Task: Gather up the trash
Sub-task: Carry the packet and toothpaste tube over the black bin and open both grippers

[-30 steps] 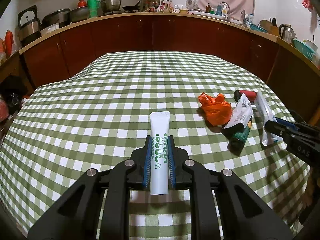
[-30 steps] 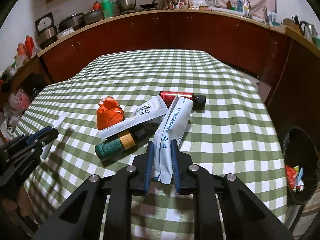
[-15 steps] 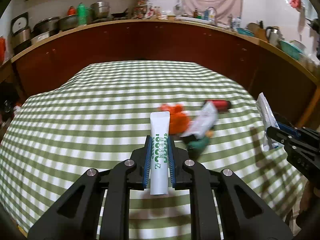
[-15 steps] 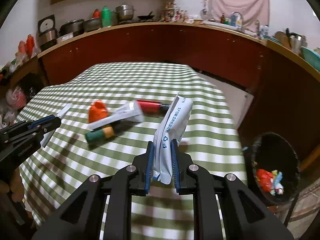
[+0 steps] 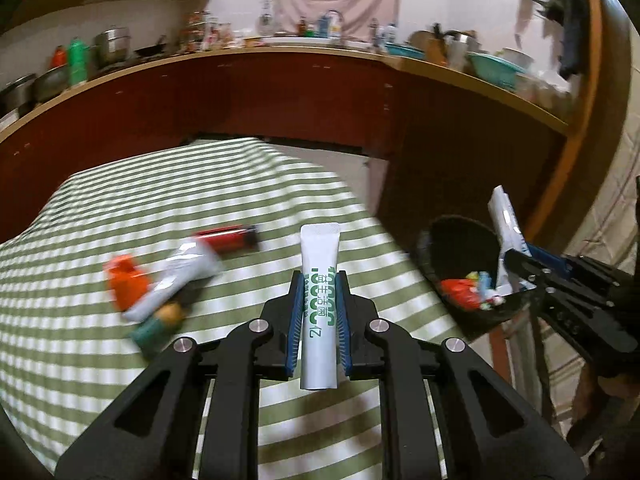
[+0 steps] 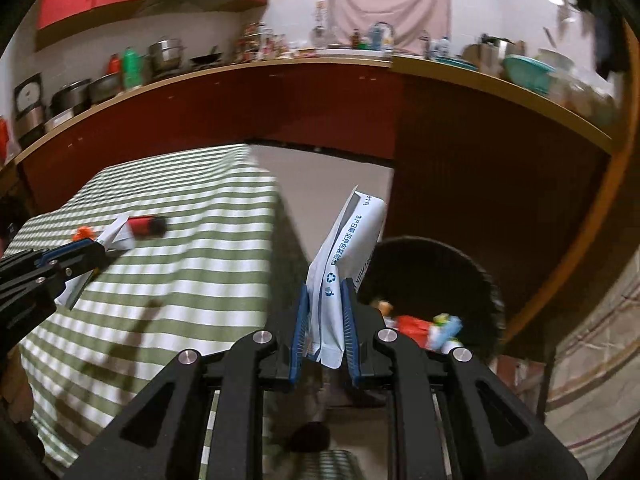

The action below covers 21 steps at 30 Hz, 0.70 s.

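both fingers still pinch: white tube [image 5: 320, 304], pouch [image 6: 340, 276], now swung toward bin [image 6: 432, 276].

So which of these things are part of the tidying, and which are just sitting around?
Part of the job:
- white tube in the left hand-held gripper
- white pouch in the right hand-held gripper
- black bin
- orange wrapper, red tube, green bottle

Just sitting around:
- pots
- teal basin

Dim indoor light, motion blur, fisheye warping
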Tool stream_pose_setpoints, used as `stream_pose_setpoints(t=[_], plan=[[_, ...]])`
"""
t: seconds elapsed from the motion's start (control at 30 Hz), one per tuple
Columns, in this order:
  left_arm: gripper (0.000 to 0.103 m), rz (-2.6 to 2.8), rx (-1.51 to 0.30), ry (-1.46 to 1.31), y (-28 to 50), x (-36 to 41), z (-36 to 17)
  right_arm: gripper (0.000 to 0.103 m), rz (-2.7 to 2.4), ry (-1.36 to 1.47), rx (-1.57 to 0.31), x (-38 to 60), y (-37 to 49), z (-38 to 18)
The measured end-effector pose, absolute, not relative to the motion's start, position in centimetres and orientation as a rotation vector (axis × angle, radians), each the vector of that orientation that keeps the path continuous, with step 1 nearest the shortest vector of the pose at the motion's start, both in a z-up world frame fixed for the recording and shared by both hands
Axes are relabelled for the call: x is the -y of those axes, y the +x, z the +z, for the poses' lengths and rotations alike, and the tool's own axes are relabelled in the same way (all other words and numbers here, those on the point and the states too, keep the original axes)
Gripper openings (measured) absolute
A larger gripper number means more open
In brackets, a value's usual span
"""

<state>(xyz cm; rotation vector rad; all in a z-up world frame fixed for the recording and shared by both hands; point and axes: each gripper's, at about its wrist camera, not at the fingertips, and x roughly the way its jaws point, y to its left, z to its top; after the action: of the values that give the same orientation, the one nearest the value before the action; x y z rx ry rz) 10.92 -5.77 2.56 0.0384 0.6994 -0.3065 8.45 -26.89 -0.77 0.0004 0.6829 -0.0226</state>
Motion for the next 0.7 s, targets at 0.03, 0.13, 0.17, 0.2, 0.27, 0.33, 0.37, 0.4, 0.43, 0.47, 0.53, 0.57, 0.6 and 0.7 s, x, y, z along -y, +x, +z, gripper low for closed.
stream_pose_setpoints(t=[0.03, 0.13, 0.17, 0.2, 0.27, 0.33, 0.37, 0.4, 0.43, 0.47, 0.53, 0.57, 0.6, 0.7], plan=[[0.015, -0.320, -0.696, 0.050, 11.1, 6.9, 2.5, 0.018, -0.034, 0.004, -0.683, 27.5, 8.6, -0.8], [0.015, -0.362, -0.696, 0.084, 11.8, 10.7, 2.1, 0.018, -0.071, 0.021, -0.686, 30.5, 8.8, -1.3], [0.015, -0.377, -0.701, 0.094, 12.2, 12.1, 1.9, 0.018, -0.082, 0.025, -0.687, 31.2, 8.8, -1.5], [0.015, -0.387, -0.705, 0.102, 12.4, 13.1, 1.7, 0.018, -0.089, 0.030, -0.688, 31.8, 8.9, -1.6], [0.015, -0.405, -0.710, 0.121, 12.5, 15.2, 1.3, 0.018, -0.098, 0.041, -0.692, 33.1, 9.1, -2.1], [0.015, -0.422, -0.714, 0.141, 13.0, 17.4, 0.9, 0.018, -0.106, 0.051, -0.696, 34.2, 9.4, -2.6], [0.015, -0.430, -0.714, 0.154, 13.3, 18.6, 0.7, 0.018, -0.107, 0.055, -0.697, 34.8, 9.4, -2.9], [0.015, -0.434, -0.714, 0.161, 13.6, 19.4, 0.5, 0.018, -0.107, 0.058, -0.699, 35.5, 9.4, -3.0], [0.015, -0.436, -0.716, 0.169, 13.9, 20.1, 0.3, 0.018, -0.108, 0.060, -0.701, 35.9, 9.6, -3.2], [0.015, -0.439, -0.722, 0.175, 14.3, 20.9, 0.0, 0.018, -0.108, 0.062, -0.702, 36.2, 9.7, -3.4], [0.015, -0.448, -0.743, 0.182, 15.2, 22.4, -0.7, 0.018, -0.109, 0.068, -0.704, 37.0, 10.0, -3.7], [0.015, -0.450, -0.753, 0.188, 15.7, 23.3, -1.1, 0.018, -0.109, 0.072, -0.704, 37.2, 10.2, -3.7], [0.016, -0.450, -0.757, 0.193, 16.0, 23.8, -1.3, 0.018, -0.109, 0.076, -0.703, 37.5, 10.4, -3.9], [0.017, -0.447, -0.763, 0.222, 17.1, 25.6, -2.2, 0.018, -0.102, 0.092, -0.709, 38.2, 11.0, -4.3]])
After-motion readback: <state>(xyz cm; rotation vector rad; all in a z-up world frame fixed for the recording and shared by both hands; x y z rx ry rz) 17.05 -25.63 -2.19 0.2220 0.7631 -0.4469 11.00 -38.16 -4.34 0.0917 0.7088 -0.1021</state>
